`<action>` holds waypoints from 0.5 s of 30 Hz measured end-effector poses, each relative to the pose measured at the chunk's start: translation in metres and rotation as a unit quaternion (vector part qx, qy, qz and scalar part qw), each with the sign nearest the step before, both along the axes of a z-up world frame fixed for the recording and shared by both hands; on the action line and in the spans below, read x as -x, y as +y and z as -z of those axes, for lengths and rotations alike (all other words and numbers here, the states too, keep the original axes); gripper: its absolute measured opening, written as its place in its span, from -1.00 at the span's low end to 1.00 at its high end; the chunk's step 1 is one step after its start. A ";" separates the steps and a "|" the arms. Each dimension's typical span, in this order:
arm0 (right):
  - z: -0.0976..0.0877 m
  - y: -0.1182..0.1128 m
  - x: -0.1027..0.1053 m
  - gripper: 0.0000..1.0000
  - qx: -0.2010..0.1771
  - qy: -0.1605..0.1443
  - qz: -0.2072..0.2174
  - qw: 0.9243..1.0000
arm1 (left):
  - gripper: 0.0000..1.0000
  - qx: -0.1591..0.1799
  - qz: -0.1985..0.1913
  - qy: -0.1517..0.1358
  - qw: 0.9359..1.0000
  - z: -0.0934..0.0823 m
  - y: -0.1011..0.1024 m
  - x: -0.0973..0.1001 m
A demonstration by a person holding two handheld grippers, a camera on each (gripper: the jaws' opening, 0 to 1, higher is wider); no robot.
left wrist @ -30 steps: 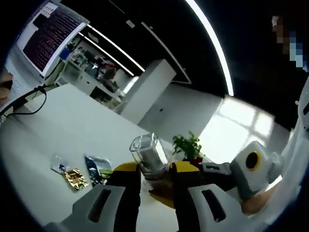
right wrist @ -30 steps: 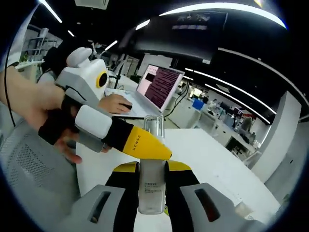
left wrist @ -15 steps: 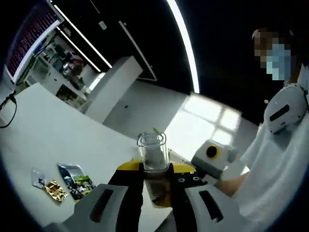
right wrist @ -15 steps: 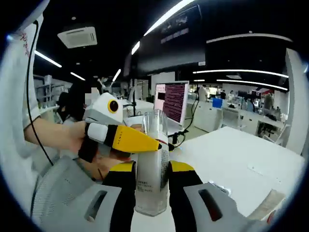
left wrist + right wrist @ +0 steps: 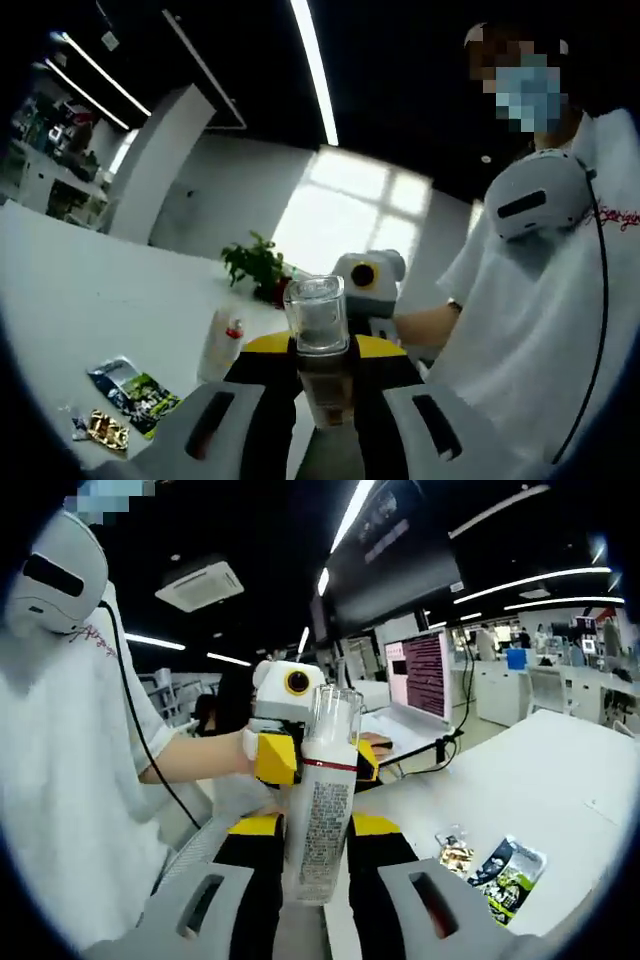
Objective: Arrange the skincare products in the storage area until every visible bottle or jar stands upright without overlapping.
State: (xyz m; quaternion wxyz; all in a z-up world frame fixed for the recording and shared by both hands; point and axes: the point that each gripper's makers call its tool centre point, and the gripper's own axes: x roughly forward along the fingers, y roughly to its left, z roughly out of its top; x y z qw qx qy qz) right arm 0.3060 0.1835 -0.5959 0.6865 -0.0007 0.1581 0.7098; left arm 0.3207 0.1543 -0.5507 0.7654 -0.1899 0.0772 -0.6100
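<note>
— Dim overall, under a dark ceiling cut by long bright light strips (image 5: 312,70) in both views
— Blown out at the window (image 5: 350,205) in the left gripper view, glare bleeding round its panes
— Heavily bent toward the edges, straight lines curving, corners falling to black
— Soft on the far desks, sharper near the clear bottle (image 5: 322,800); laptop screen (image 5: 427,675) glowing, text unreadable

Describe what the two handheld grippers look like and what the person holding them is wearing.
The left gripper and the right gripper each have black jaws capped with yellow, rising from light grey housings with dark slots. The person wears a white short-sleeved t-shirt with small red lettering, a grey-white headset and a thin black cable trailing down the shirt.
</note>
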 end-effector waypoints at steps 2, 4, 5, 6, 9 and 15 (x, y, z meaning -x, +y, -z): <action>0.000 0.001 -0.004 -0.54 0.001 -0.011 0.018 1.000 | -0.71 -0.006 -0.004 -0.010 1.000 0.000 0.000 -0.001; 0.000 0.002 -0.006 -0.57 -0.001 0.000 0.035 0.999 | -0.71 -0.010 -0.008 -0.010 1.000 0.002 0.001 -0.003; 0.000 0.002 -0.008 -0.57 -0.005 0.001 0.041 0.999 | -0.71 -0.009 -0.013 -0.006 1.000 0.002 0.002 -0.005; 0.001 0.002 -0.008 -0.57 -0.006 0.003 0.043 0.999 | -0.71 -0.010 -0.016 -0.006 1.000 0.002 0.002 -0.006; 0.005 0.000 -0.012 -0.58 -0.001 0.000 0.057 0.998 | -0.70 -0.019 -0.031 -0.005 0.999 0.006 0.001 -0.009; 0.006 -0.007 -0.028 -0.58 0.000 -0.005 0.104 0.995 | -0.67 -0.012 -0.085 0.012 0.996 0.009 0.002 -0.022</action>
